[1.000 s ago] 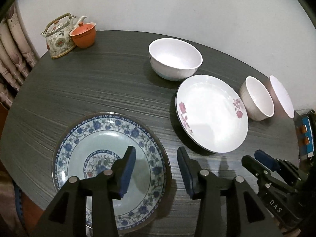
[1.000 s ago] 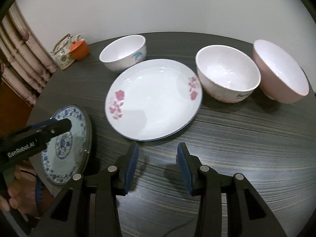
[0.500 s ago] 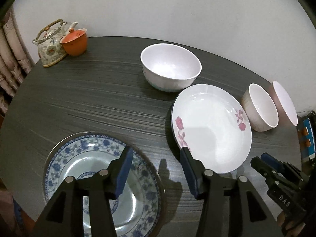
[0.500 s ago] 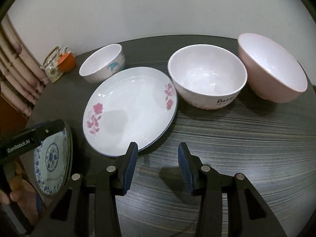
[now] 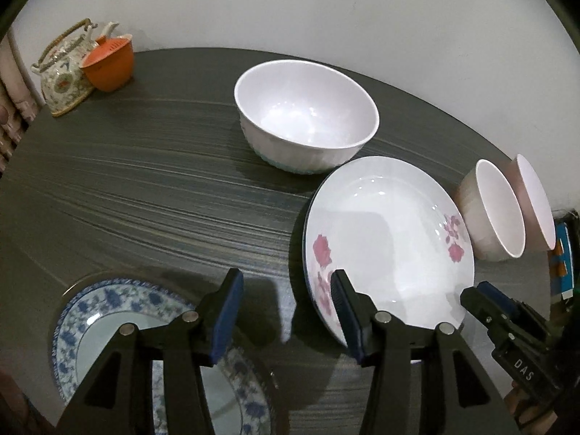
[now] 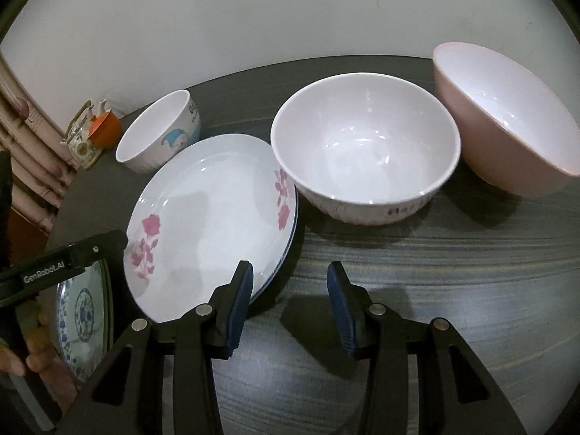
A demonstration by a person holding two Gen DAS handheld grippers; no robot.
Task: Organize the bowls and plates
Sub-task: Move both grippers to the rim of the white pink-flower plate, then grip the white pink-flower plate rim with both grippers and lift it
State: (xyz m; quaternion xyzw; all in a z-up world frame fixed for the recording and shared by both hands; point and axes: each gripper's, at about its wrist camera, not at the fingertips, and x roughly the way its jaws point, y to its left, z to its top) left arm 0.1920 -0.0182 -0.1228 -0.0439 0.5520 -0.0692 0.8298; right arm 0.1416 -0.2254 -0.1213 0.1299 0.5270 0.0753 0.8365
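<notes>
Dark wood-grain bench point(image 6: 453, 275) against a pale wall point(image 6: 253, 11); left gripper point(image 5: 286, 311) and right gripper point(image 6: 290, 304) both gape wide, empty, low in frame; rose plate point(image 6: 214, 217) centre-left; blue-patterned plate point(image 5: 108, 311) lower left; white bowl point(image 6: 362, 145) centre.

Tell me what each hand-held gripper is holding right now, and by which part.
Nothing. The left hand-held gripper is open over the table between the blue plate and the rose plate; the right hand-held gripper is open and empty too.

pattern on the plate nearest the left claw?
Blue floral band on the round blue-and-white patterned plate, pale centre; clearest in the left wrist view.
</notes>
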